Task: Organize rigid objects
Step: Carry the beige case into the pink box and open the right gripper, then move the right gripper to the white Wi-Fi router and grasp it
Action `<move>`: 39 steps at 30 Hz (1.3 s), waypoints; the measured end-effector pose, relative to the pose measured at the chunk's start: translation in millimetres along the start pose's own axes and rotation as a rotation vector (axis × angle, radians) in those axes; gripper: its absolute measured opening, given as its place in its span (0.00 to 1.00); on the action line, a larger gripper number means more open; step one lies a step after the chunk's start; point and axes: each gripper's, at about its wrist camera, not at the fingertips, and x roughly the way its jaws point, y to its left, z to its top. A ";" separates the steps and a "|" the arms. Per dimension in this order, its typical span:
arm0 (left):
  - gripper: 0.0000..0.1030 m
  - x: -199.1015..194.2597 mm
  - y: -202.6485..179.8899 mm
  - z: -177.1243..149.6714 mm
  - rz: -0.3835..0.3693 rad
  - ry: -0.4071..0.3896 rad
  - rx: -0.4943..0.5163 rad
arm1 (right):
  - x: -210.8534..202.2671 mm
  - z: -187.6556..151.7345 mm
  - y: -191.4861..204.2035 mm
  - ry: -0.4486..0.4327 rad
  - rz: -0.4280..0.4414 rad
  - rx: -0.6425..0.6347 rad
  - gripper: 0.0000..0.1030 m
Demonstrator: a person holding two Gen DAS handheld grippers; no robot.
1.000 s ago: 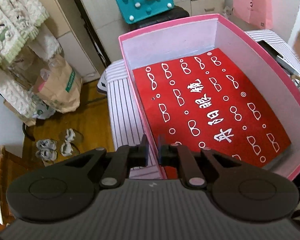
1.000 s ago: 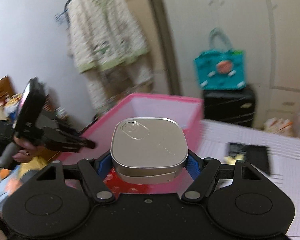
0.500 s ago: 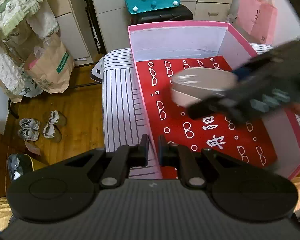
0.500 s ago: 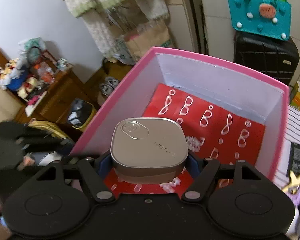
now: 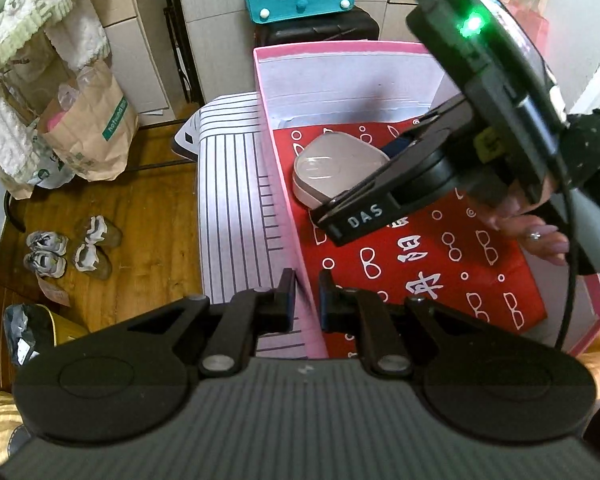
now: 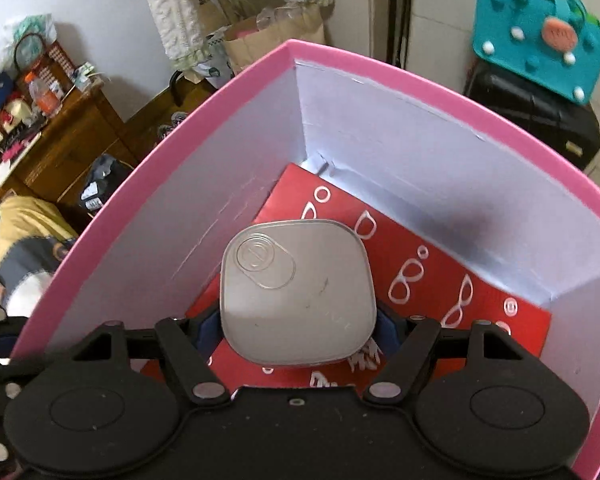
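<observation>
Since the earlier frame, my right gripper (image 6: 298, 326) has carried the tin (image 6: 296, 290) down inside the pink box (image 6: 204, 104), toward its far left corner above the red sheet (image 6: 440, 280). Right fingers clamp the tin. My left gripper (image 5: 306, 300), nearly closed, pinches the box's near wall. Release remains, I judge.

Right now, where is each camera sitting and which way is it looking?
Left wrist view: sits on the left gripper, looks down over the near wall of the pink box; shows its own fingers, plus the right gripper and hand.
Right wrist view: sits on the right gripper, looks down into the box's far corner; shows its fingers clamping the silver tin.
Shared: box, tin, red liner, teal bag.
</observation>
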 end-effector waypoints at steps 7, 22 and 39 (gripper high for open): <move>0.10 -0.2 -0.4 1.7 -0.001 0.011 0.009 | -51.9 -6.9 -0.4 -0.118 -0.016 -0.054 0.84; 0.11 6.7 2.4 7.2 0.004 0.049 -0.053 | -187.1 -100.2 -30.2 -0.420 -0.013 -0.044 0.84; 0.11 9.1 -1.5 -1.1 0.035 0.038 -0.132 | -156.8 -247.1 -121.4 -0.396 -0.237 0.251 0.84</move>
